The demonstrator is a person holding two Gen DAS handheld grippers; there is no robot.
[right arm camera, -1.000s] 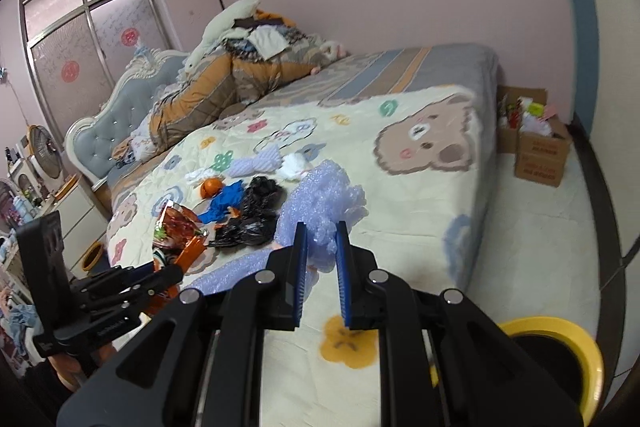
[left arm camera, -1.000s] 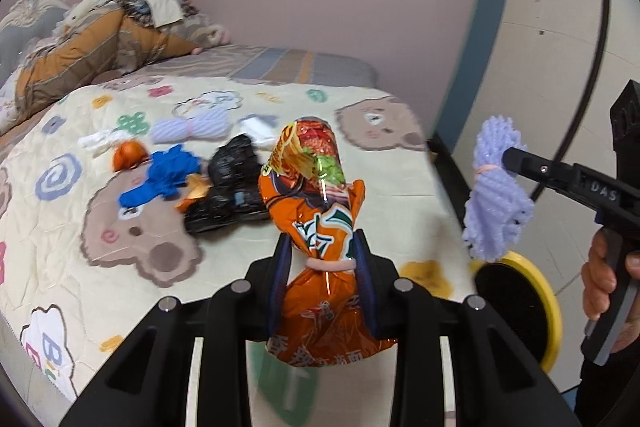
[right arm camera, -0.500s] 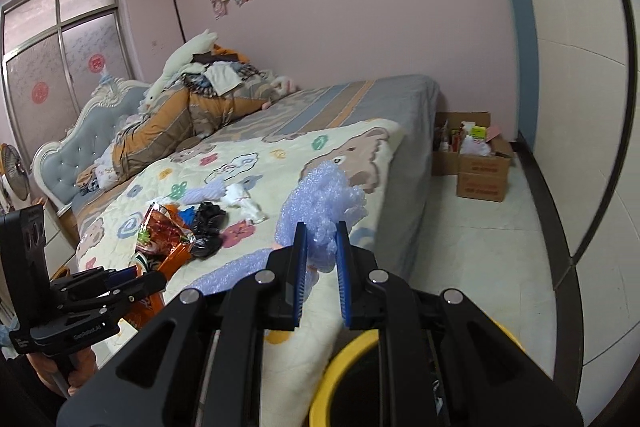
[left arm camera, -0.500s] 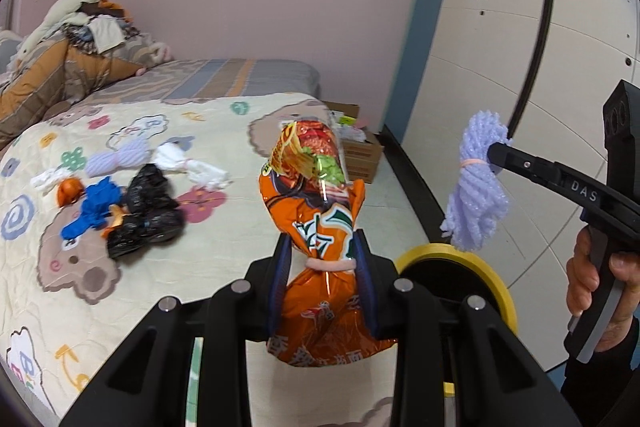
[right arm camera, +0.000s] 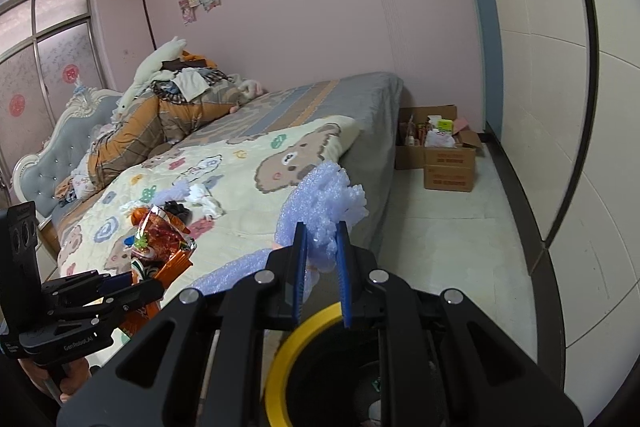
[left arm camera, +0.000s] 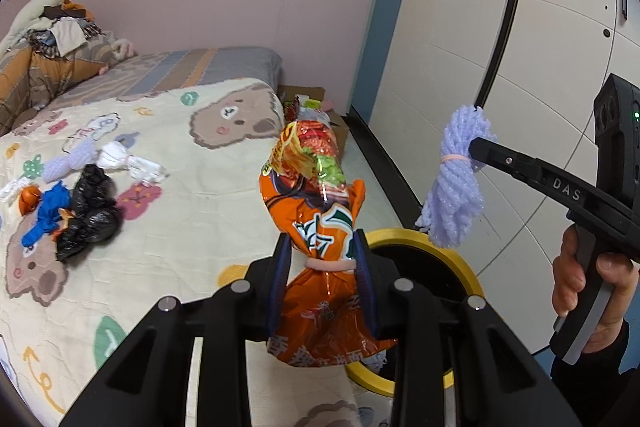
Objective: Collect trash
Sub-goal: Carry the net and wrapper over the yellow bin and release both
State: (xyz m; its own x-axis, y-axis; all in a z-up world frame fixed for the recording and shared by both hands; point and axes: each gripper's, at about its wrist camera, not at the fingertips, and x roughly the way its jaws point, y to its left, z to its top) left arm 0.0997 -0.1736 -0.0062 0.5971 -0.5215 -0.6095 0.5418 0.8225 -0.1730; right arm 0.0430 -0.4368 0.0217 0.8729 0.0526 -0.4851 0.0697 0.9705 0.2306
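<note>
My left gripper [left arm camera: 320, 259] is shut on an orange snack bag [left arm camera: 316, 211] tied with a band, held beside the bed's edge next to the bin. My right gripper [right arm camera: 320, 247] is shut on a lilac foam bundle [right arm camera: 324, 203], which hangs above the yellow-rimmed black bin [right arm camera: 288, 355]. In the left wrist view the foam bundle [left arm camera: 456, 187] hangs from the right gripper [left arm camera: 476, 151] over the bin [left arm camera: 452, 255]. More trash lies on the bed: black bags [left arm camera: 90, 211], a blue piece [left arm camera: 48, 215], white wads [left arm camera: 128, 159].
The bed [left arm camera: 168, 195] with a bear-print blanket fills the left. A cardboard box [right arm camera: 444, 155] of items stands on the floor by the far wall. White wall panels [right arm camera: 560, 107] run along the right. Clothes are piled at the bed's head [right arm camera: 172, 95].
Both grippers have swung right, away from the bed and toward the bin. The bin now sits right under the right gripper and close to the left one. Both keep their hold.
</note>
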